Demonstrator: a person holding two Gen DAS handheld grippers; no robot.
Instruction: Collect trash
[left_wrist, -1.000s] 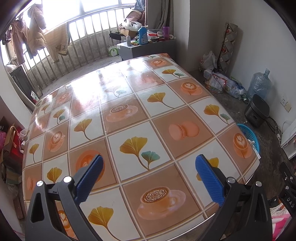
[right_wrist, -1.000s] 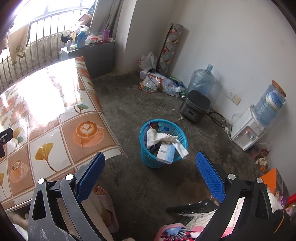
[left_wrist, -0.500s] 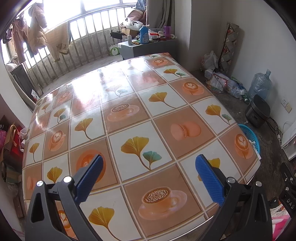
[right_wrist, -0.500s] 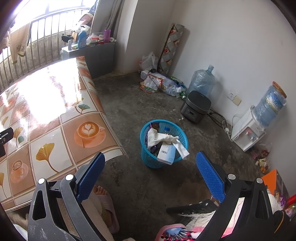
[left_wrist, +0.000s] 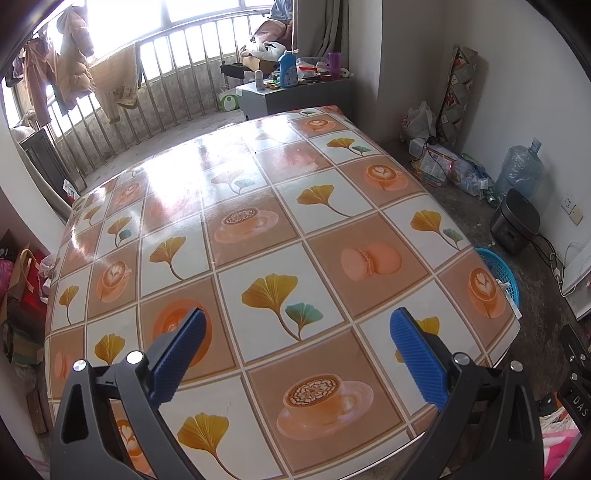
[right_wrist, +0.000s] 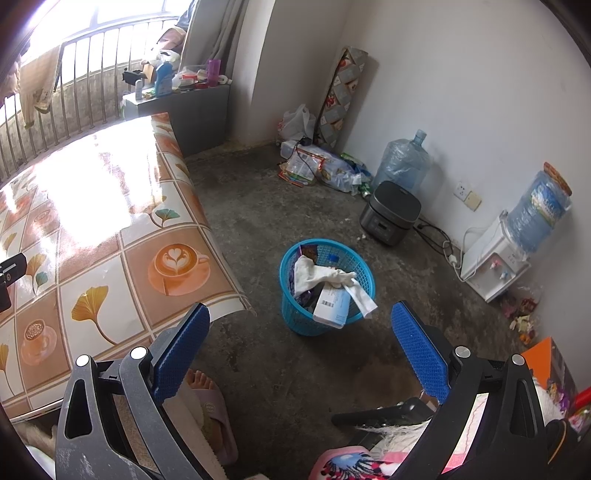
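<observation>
**Trash sits in the blue basket; both tools free**

Trash (right_wrist: 334, 291) is piled in the blue basket (right_wrist: 295, 314) on the concrete floor, just off the corner of the worktop (left_wrist: 258, 206): a white cloth draped over the rim, a flat carton leaning inside, darker wrappers beneath. From the left wrist view only an edge of the basket shows past the worktop's far corner, and the patterned cloth carries no loose item that I can see.

Left tool (left_wrist: 295, 354) hovers over the worktop, released, its blue pads spread wide with nothing between them. Right tool (right_wrist: 301, 360) hangs above the floor facing the basket, likewise spread and holding nothing.

Judging from this, the collecting looks close to done, if not finished. A sensible next step would be a slow sweep of each camera for stray pieces. More bags and packets lie heaped by the far wall near the water jug (right_wrist: 402, 162); whether those count as trash I cannot tell.
</observation>
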